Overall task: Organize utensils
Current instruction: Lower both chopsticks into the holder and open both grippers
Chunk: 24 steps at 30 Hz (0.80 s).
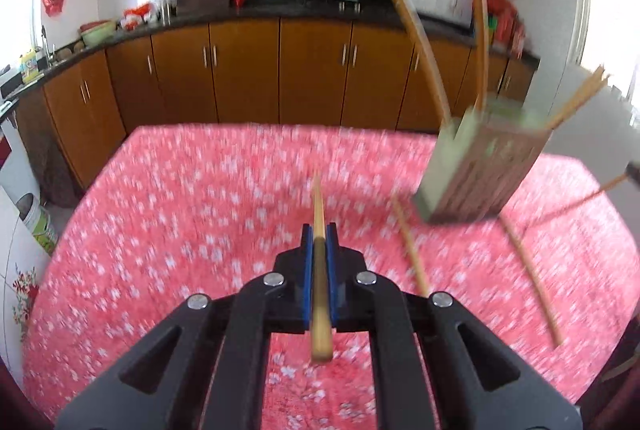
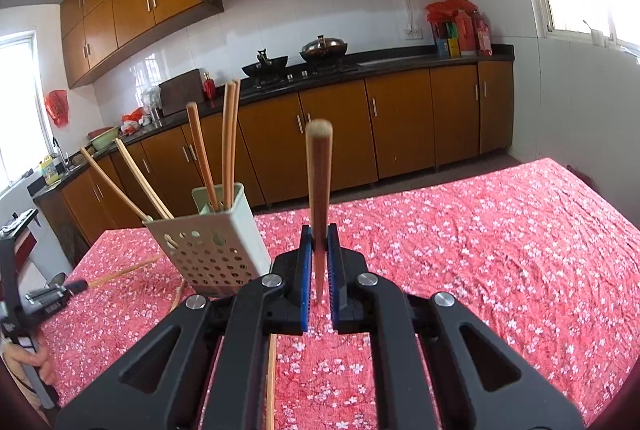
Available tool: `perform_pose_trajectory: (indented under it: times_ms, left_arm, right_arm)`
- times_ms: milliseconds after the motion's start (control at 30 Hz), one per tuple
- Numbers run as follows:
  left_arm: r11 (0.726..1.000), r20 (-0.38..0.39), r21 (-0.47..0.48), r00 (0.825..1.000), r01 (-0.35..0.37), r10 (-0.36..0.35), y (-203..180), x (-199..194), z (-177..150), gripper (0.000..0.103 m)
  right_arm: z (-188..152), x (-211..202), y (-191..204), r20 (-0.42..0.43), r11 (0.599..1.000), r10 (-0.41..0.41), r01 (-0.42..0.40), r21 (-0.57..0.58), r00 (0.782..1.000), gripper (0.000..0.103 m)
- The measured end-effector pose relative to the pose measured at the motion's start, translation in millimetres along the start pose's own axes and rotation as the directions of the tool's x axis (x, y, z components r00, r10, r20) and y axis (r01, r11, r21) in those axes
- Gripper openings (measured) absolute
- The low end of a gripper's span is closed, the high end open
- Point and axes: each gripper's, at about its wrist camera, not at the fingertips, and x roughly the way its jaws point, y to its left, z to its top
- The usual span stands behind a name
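Observation:
My left gripper (image 1: 319,230) is shut on a bamboo chopstick (image 1: 319,198) that runs lengthwise between the blue pads, above the red floral tablecloth (image 1: 180,210). The perforated pale green utensil holder (image 1: 480,170) stands to its right and is blurred, with several chopsticks sticking out. My right gripper (image 2: 319,230) is shut on a darker chopstick (image 2: 319,178) whose thick end points up. In the right wrist view the holder (image 2: 216,246) is just left of that gripper. The left gripper (image 2: 74,286) shows at the far left with its chopstick (image 2: 124,272).
Loose chopsticks lie on the cloth near the holder (image 1: 412,250), (image 1: 532,282), and one under the right gripper (image 2: 272,382). A person's hand (image 2: 28,362) holds the left tool. Wooden kitchen cabinets (image 2: 340,134) and a counter stand beyond the table's far edge.

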Motion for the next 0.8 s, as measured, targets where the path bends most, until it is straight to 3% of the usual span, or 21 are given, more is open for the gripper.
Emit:
perform_pose_trajectory:
  times_ms: [200, 300, 500, 667, 800]
  left_arm:
    - [0.999, 0.116, -0.036, 0.993, -0.002, 0.006, -5, -32, 33, 0.008]
    - [0.999, 0.133, -0.040, 0.991, -0.003, 0.008, -7, -36, 43, 0.007]
    - [0.998, 0.193, -0.038, 0.980, 0.050, -0.042, -16, -59, 73, 0.007]
    - [0.990, 0.277, -0.035, 0.953, 0.137, -0.122, -32, -90, 109, 0.007]
    - [0.979, 0.335, -0.042, 0.925, 0.202, -0.176, -44, -107, 131, 0.007]
  right_arm:
    - [6, -2, 4, 0.019, 1.000, 0.007, -0.006, -0.011, 1.000, 0.008]
    - [10, -4, 7, 0.026, 1.000, 0.017, -0.017, -0.012, 1.000, 0.008]
    - [35, -21, 24, 0.083, 0.993, 0.116, -0.116, -0.008, 0.990, 0.008]
    - [70, -40, 45, 0.179, 0.973, 0.227, -0.230, -0.004, 0.957, 0.008]
    - [90, -43, 61, 0.249, 0.969, 0.242, -0.245, -0.021, 0.938, 0.008]
